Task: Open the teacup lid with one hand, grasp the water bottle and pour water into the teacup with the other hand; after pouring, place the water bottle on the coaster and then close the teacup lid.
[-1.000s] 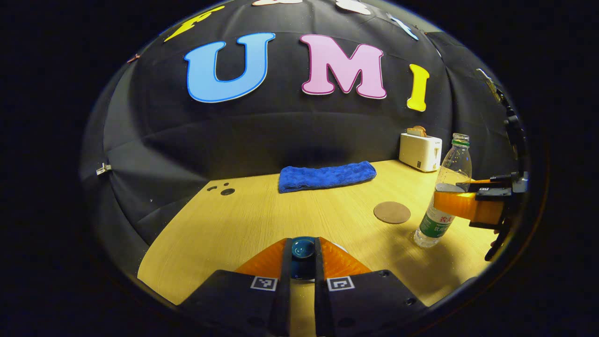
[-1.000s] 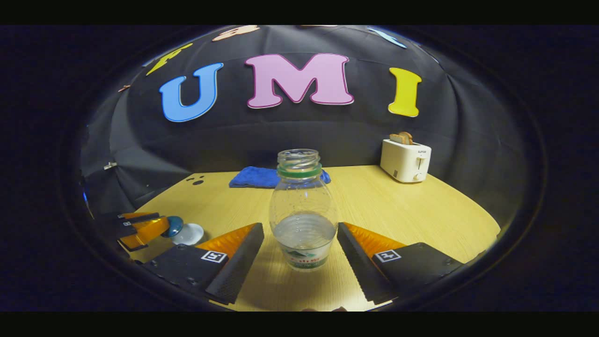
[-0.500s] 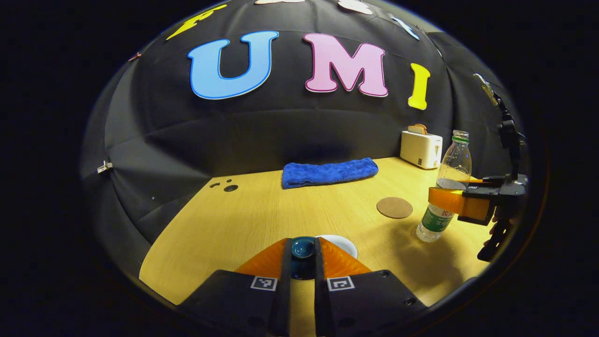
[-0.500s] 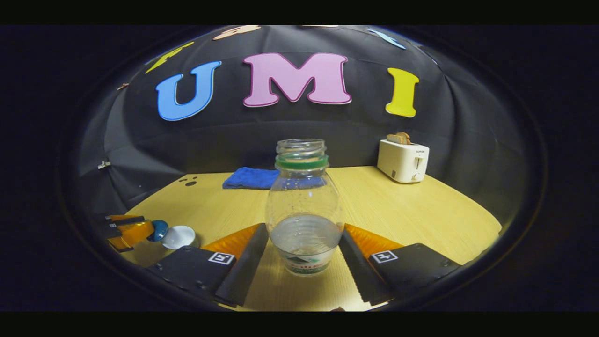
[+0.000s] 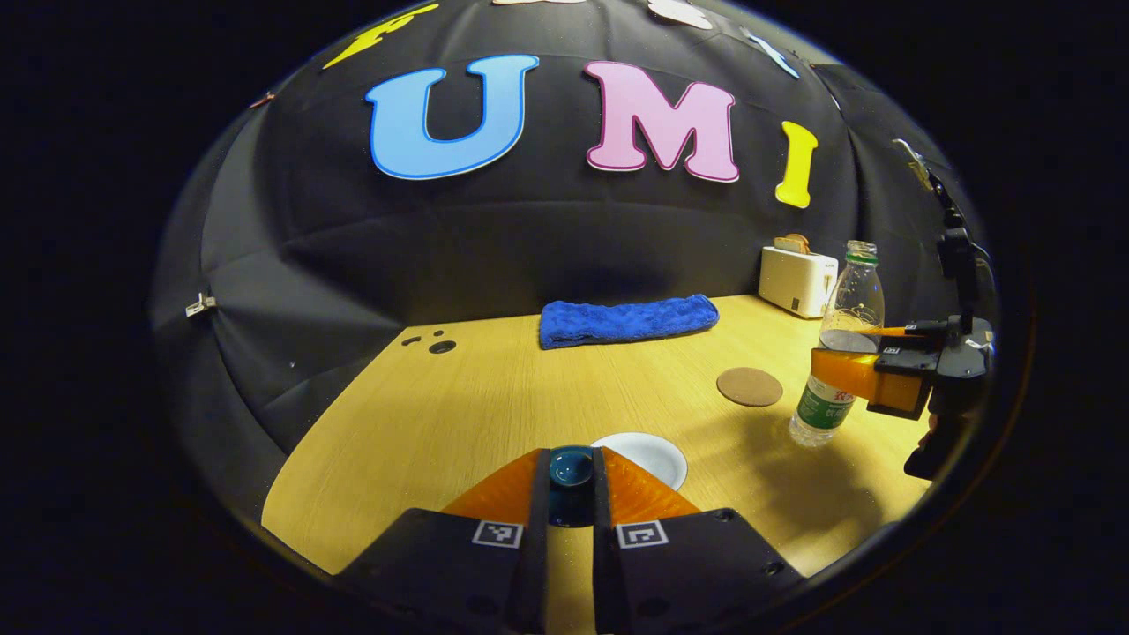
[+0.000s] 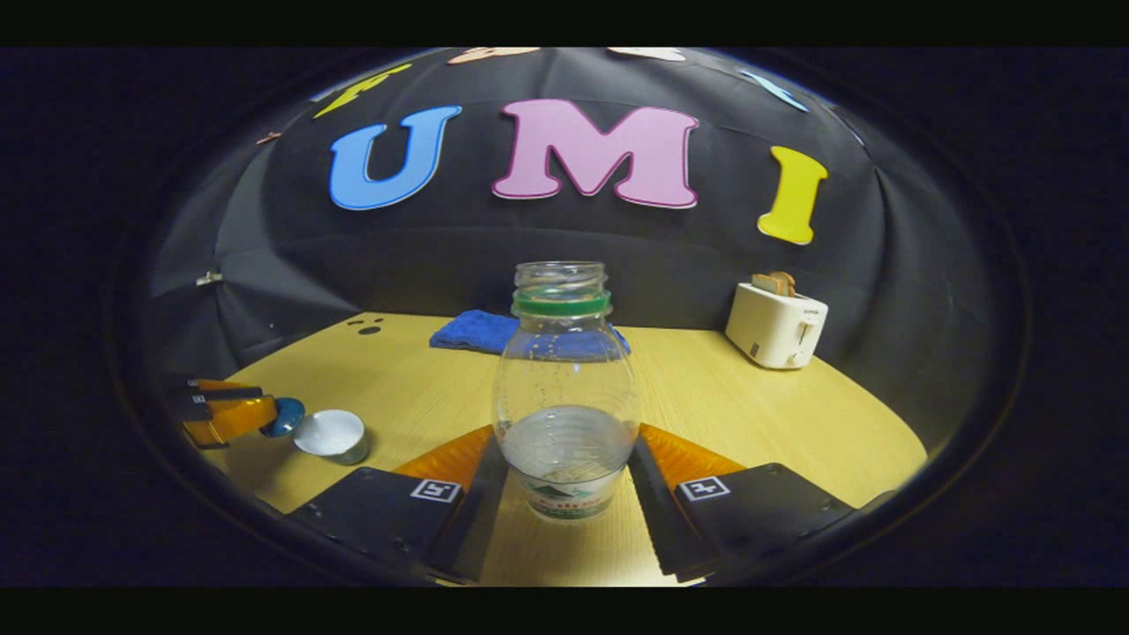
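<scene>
The left gripper [image 5: 571,481] is clamping the dark blue lid [image 5: 571,468] by its knob and holding it clear of the open white teacup [image 5: 651,454], which is sitting on the desk [image 5: 494,406] at about one o'clock from that gripper; the right gripper [image 6: 564,481] is closing on the uncapped water bottle [image 6: 564,388], both fingers pressing its lower body; to pour well, I judge it should be carrying the bottle upright toward the cup at nine o'clock, then tipping slowly over the rim; the coaster [image 5: 749,386] is waiting at ten o'clock from the bottle in the left gripper view.
</scene>
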`<action>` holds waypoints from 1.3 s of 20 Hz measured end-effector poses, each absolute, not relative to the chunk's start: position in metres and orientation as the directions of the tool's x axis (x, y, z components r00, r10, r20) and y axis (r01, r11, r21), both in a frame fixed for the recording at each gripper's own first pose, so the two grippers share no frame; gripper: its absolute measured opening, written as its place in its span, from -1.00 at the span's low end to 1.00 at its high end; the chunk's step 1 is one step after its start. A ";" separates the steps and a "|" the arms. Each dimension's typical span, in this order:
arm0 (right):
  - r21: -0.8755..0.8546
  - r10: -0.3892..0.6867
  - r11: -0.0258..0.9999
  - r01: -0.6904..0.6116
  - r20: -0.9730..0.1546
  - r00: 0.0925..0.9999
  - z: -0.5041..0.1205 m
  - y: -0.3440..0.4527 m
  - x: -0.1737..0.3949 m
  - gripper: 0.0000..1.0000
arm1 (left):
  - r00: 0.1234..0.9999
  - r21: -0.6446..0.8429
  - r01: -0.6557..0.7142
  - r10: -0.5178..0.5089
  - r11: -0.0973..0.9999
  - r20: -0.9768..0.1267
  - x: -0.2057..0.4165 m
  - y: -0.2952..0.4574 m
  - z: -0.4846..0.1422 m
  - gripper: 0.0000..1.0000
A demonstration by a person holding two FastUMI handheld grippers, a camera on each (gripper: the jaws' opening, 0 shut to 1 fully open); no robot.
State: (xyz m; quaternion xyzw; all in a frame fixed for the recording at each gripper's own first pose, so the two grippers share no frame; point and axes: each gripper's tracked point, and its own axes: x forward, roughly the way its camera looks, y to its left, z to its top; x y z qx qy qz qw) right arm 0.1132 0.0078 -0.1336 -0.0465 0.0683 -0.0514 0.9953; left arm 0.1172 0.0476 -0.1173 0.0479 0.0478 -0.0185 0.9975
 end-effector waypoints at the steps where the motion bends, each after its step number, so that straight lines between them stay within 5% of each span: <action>1: -0.143 -0.089 0.987 0.071 -0.123 0.988 -0.127 0.012 0.112 0.48 | 0.995 0.088 0.036 -0.028 0.995 -0.095 0.115 0.050 -0.116 -0.51; 11: -0.689 0.049 0.719 -0.094 -0.085 0.995 -0.112 0.048 0.150 0.48 | 0.997 0.039 -0.043 0.046 0.998 -0.063 0.091 0.100 -0.108 -0.51; 20: -0.885 0.087 0.437 -0.158 -0.134 0.987 -0.136 0.075 0.171 0.48 | 0.996 0.054 -0.076 0.078 0.996 -0.046 0.074 0.144 -0.111 -0.52; 26: -0.908 0.080 0.367 -0.203 -0.187 0.979 -0.157 0.085 0.182 0.47 | 0.997 0.083 -0.069 0.072 0.994 -0.035 0.070 0.151 -0.115 -0.52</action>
